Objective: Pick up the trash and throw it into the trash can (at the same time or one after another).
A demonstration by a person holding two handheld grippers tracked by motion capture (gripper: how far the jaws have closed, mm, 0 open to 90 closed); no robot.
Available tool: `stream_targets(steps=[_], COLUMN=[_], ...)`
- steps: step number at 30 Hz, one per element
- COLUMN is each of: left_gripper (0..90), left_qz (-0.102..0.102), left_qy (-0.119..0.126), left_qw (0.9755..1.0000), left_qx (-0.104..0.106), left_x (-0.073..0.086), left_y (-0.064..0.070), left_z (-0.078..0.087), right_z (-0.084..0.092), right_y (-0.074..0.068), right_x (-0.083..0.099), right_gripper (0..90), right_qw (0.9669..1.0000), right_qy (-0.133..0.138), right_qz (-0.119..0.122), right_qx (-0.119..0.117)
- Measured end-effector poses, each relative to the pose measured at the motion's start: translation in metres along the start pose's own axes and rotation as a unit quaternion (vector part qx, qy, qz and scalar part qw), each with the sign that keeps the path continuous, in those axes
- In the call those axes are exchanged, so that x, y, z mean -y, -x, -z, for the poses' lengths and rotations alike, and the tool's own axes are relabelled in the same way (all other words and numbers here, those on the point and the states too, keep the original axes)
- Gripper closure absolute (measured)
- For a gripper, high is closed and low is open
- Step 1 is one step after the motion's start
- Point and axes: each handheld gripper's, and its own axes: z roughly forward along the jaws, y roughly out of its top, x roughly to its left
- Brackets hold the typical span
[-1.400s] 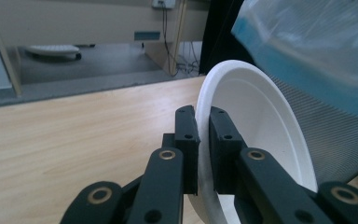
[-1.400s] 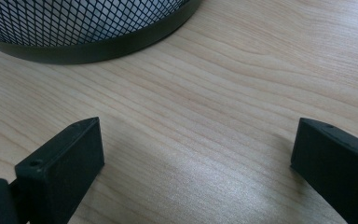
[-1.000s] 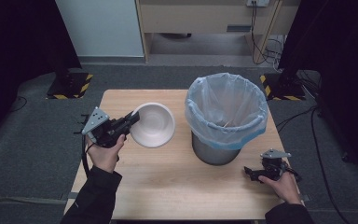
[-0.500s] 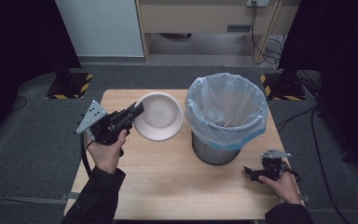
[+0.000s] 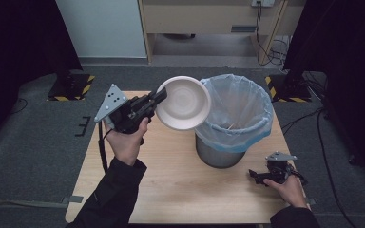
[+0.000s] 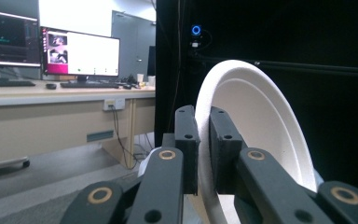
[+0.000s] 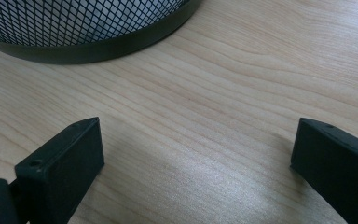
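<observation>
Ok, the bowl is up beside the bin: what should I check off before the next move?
1. Left gripper shut on the white bowl rim: ok.
2. Bowl clear of the table: ok.
3. Bowl fully over the bin opening: not ok, it sits at the left edge.
4. Blue liner folded over the rim: ok.
5. Right gripper parked on the table, jaws open, out of the way: ok.
6. Bowl contents: cannot tell.
</observation>
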Motion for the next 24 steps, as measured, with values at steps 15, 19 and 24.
stream_targets(steps=[15,19,24], left_gripper=[83.2,83.3,83.2], left_qz=[-0.013,-0.021,-0.019], left_qy=[0.002,-0.001,-0.008], left_qw=[0.9999,0.9998,0.9998], left_qx=[0.004,0.006,0.007], left_x=[-0.009,-0.009,-0.004], left_y=[0.016,0.019,0.022], left_z=[-0.05,-0.062,-0.079], right_z=[0.0,0.0,0.0], right_y=[0.0,0.0,0.0], right_x=[0.0,0.0,0.0], right_gripper=[2.6,2.6,2.6], right_qw=[1.0,1.0,1.0], right_qy=[0.0,0.0,0.0], right_qz=[0.0,0.0,0.0], right_qx=[0.0,0.0,0.0])
